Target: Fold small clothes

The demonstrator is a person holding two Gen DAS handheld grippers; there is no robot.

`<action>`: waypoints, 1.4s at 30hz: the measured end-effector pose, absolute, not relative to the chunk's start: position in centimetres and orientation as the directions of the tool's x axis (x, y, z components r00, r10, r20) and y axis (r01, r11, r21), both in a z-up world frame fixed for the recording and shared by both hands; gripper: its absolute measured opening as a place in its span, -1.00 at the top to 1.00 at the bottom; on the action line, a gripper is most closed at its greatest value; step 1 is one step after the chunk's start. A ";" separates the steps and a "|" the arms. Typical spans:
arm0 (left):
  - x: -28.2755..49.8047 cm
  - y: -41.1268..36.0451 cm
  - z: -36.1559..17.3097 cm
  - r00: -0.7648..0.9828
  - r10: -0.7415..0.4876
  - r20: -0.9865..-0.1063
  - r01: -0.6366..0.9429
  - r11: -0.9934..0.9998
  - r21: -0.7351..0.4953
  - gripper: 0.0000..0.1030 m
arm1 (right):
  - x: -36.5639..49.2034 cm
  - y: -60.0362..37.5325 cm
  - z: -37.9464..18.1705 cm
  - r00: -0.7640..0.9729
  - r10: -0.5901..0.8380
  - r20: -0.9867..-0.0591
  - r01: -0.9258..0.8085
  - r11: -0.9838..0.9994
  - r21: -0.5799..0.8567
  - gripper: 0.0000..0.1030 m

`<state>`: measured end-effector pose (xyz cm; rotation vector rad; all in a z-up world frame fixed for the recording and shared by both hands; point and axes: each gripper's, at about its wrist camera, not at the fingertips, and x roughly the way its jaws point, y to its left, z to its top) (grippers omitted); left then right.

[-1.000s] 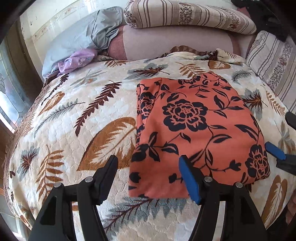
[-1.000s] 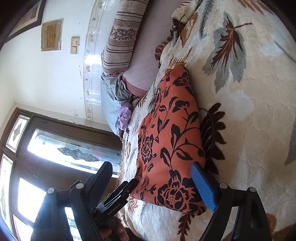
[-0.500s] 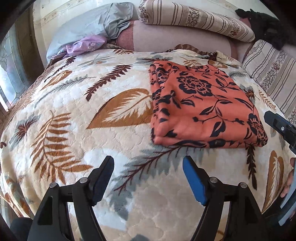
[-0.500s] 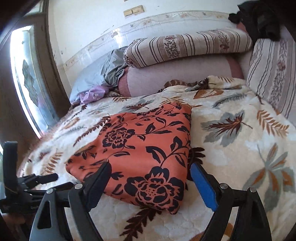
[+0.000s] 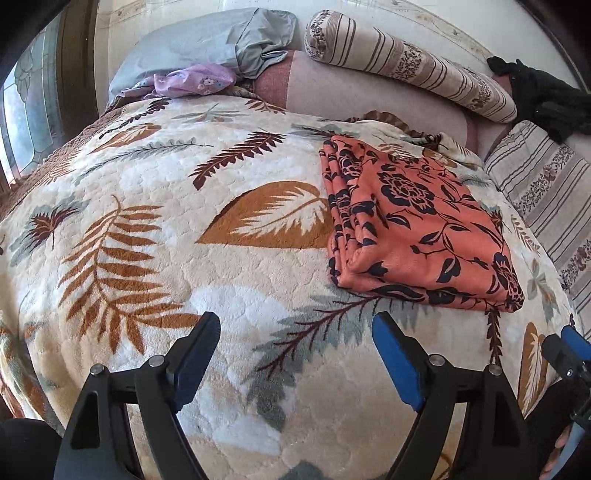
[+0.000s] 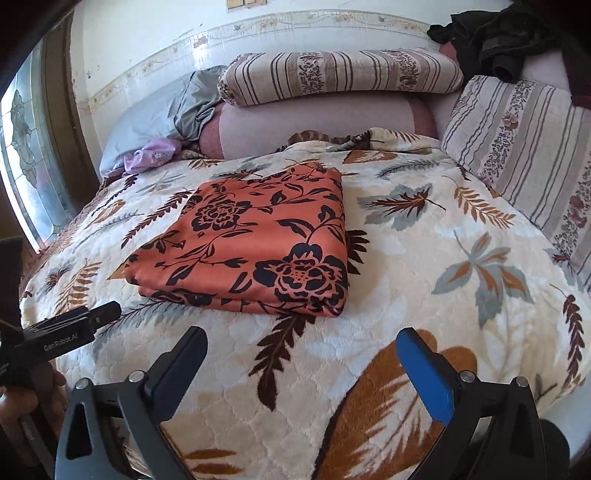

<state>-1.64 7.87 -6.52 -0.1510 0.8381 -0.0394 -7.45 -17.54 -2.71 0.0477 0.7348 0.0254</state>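
Note:
An orange cloth with black flowers (image 5: pixel 417 225) lies folded into a neat rectangle on the leaf-patterned blanket (image 5: pixel 184 229); it also shows in the right wrist view (image 6: pixel 255 243). My left gripper (image 5: pixel 295 354) is open and empty, held back from the cloth's near left corner. My right gripper (image 6: pixel 303 365) is open and empty, held back from the cloth's near edge. The left gripper's tip shows at the left of the right wrist view (image 6: pixel 74 325). The right gripper's tip shows at the right edge of the left wrist view (image 5: pixel 569 350).
Striped bolster pillows (image 6: pixel 340 74) and a grey pillow (image 5: pixel 207 44) lie along the wall at the bed's head. A purple garment (image 5: pixel 192 79) lies by the grey pillow. A striped cushion (image 6: pixel 524 147) stands at the right. Dark clothes (image 6: pixel 495 33) lie at the far right corner.
Both grippers have pulled back from the folded cloth toward the bed's near edge. The right gripper has turned upright from a tilted view. The cloth stays folded in place.

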 end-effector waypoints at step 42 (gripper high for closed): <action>-1.2 1.7 -2.9 0.653 0.064 -0.755 -0.063 0.998 0.029 -0.89 | -4.3 -19.1 -2.6 0.743 0.067 -0.666 -0.042 0.998 0.054 -1.00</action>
